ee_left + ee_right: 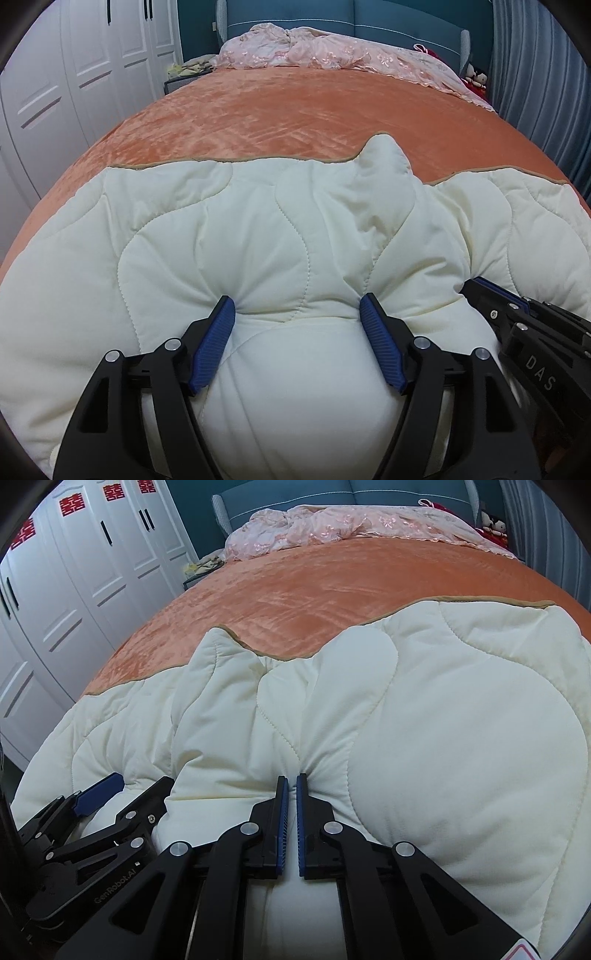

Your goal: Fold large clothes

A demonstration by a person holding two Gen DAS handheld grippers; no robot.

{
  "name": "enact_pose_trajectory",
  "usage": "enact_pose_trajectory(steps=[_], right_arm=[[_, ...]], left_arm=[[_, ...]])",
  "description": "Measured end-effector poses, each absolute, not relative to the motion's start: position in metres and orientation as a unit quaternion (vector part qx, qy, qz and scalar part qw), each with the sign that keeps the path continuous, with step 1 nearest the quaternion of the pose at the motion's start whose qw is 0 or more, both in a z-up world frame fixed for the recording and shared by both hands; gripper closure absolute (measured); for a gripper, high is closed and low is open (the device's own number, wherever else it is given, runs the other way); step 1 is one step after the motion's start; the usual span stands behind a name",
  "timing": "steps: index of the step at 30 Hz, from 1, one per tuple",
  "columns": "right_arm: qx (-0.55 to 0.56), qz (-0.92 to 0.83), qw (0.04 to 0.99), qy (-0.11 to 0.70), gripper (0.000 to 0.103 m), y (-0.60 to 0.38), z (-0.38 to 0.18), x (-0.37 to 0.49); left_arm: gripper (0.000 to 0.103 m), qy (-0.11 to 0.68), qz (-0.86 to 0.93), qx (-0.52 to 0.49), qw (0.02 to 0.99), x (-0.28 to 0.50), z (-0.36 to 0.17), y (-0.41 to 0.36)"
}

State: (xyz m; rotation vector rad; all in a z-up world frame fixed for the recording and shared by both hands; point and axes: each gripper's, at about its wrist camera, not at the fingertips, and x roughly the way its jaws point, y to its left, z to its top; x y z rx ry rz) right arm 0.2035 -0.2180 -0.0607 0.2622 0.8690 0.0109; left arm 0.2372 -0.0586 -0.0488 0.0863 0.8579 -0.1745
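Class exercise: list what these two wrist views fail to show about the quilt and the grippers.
- Cream quilt: near edge cut off by the frame bottom, both views.
- Left gripper: fabric beneath hidden by the bulge.
- Right gripper: pinched fold hidden between its pads, right wrist view.

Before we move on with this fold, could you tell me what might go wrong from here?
1. The left tongs are open, only straddling a bulge of the quilt; lifting now would leave that side behind.
2. The right tongs pinch just a thin pucker, and the padded fabric might slip out under load.
3. The raised flap at the far edge could crease into the fold, leaving it uneven on the blanket.
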Motion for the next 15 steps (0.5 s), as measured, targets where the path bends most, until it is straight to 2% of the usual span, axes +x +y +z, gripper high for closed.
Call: enact_pose_trajectory(steps=[10, 11, 14, 15], right_arm=[[0.121, 0.003, 0.898, 0.423, 0.103, -0.214, -0.051, 0.205], [0.116, -0.003, 0.896, 0.429, 0.102, -0.212, -0.043, 0.203], [0.116, -0.005, 0.896, 0.429, 0.088, -0.203, -0.017, 0.185], [0.113, 0.002, 0.898, 0.426, 0.088, -0.199, -0.008, 0.175]], left_arm=[[0.034, 0.428, -0.082, 0.055, 0.898, 0.237, -0.043, -0.062], [0.034, 0.434, -0.084, 0.056, 0.895, 0.237, -0.039, -0.061], [0.035, 0.452, -0.097, 0.031, 0.886, 0.226, -0.019, -0.046], [0.034, 0.451, -0.101, 0.009, 0.887, 0.218, -0.01, -0.035]])
